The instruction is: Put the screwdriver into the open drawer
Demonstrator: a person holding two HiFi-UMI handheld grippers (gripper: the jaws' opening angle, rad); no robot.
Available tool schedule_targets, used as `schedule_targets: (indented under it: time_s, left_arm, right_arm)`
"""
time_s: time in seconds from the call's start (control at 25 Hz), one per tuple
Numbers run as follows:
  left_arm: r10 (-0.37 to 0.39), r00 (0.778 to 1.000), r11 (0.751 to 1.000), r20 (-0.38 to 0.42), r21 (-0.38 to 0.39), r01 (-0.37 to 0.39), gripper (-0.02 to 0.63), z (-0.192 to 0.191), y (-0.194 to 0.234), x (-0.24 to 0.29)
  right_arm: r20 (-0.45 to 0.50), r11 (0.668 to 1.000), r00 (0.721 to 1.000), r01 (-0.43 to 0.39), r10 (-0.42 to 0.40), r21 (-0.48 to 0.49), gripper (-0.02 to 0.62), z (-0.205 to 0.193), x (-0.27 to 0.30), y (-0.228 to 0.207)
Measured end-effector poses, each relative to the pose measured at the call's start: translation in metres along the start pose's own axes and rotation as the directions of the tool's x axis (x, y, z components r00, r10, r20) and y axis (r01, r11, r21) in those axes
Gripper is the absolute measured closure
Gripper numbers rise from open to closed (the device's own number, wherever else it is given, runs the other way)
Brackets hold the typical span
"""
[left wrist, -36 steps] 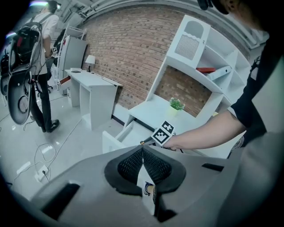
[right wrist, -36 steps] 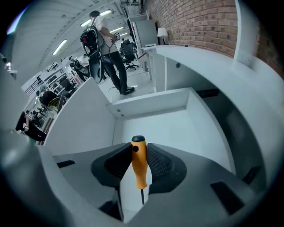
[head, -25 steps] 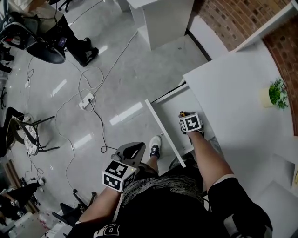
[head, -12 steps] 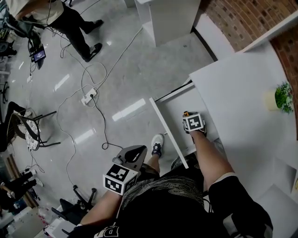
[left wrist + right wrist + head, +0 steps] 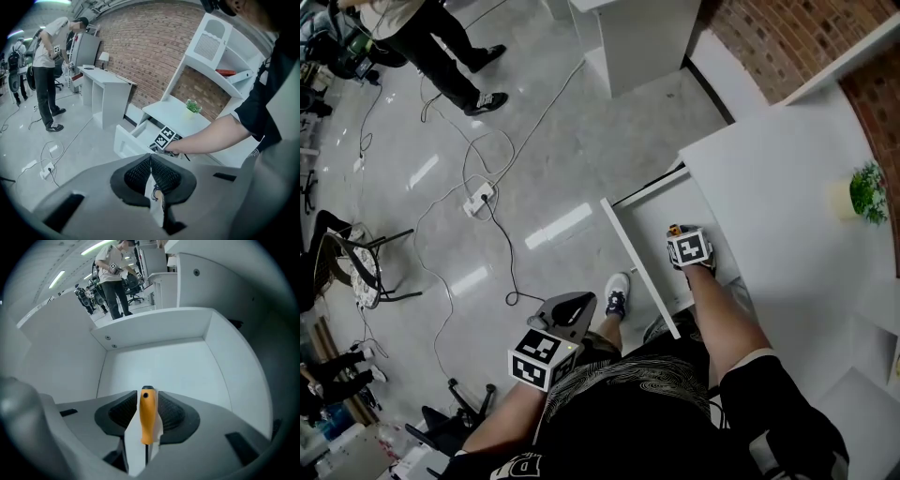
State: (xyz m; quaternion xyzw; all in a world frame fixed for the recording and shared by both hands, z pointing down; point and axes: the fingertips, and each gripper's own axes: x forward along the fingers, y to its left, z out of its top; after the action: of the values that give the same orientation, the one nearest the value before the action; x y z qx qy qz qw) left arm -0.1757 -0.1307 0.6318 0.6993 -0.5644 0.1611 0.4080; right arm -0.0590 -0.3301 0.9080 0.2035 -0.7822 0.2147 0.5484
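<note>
The screwdriver has an orange handle and a thin dark shaft, and it stands between the jaws of my right gripper. Those jaws are opening, and a thin gap shows on each side of the handle. The gripper points steeply down inside the open white drawer. In the head view my right gripper is over the drawer, with the screwdriver's orange end showing past its marker cube. My left gripper hangs over the floor, left of the drawer. Its jaws are shut, with nothing between them.
The white desk top lies right of the drawer, with a small potted plant on it. Cables and a power strip lie on the grey floor. A person stands at the far left. A brick wall runs behind the desk.
The person at the top left has walked across the floor. Both grippers keep their places, the right one over the drawer.
</note>
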Motion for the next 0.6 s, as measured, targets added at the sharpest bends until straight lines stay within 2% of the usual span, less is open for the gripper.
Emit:
schedule_targets:
  time_s: [0.28, 0.44, 0.6]
  left_arm:
    - [-0.055, 0.998, 0.997, 0.040, 0.049, 0.053, 0.588, 0.025, -0.005, -0.004]
    - [-0.116, 0.991, 0.989, 0.070, 0.096, 0.109, 0.588, 0.046, -0.015, -0.009]
    - [-0.184, 0.979, 0.970, 0.087, 0.176, 0.167, 0.588, 0.070, -0.029, -0.013]
  right_arm:
    - [0.063, 1.000, 0.998, 0.016, -0.017, 0.015, 0.465, 0.008, -0.045, 0.008]
    - [0.154, 0.998, 0.988, -0.009, 0.000, 0.058, 0.494, 0.013, -0.093, 0.024]
    - [0.278, 0.994, 0.961, -0.049, 0.019, 0.100, 0.543, 0.022, -0.157, 0.042]
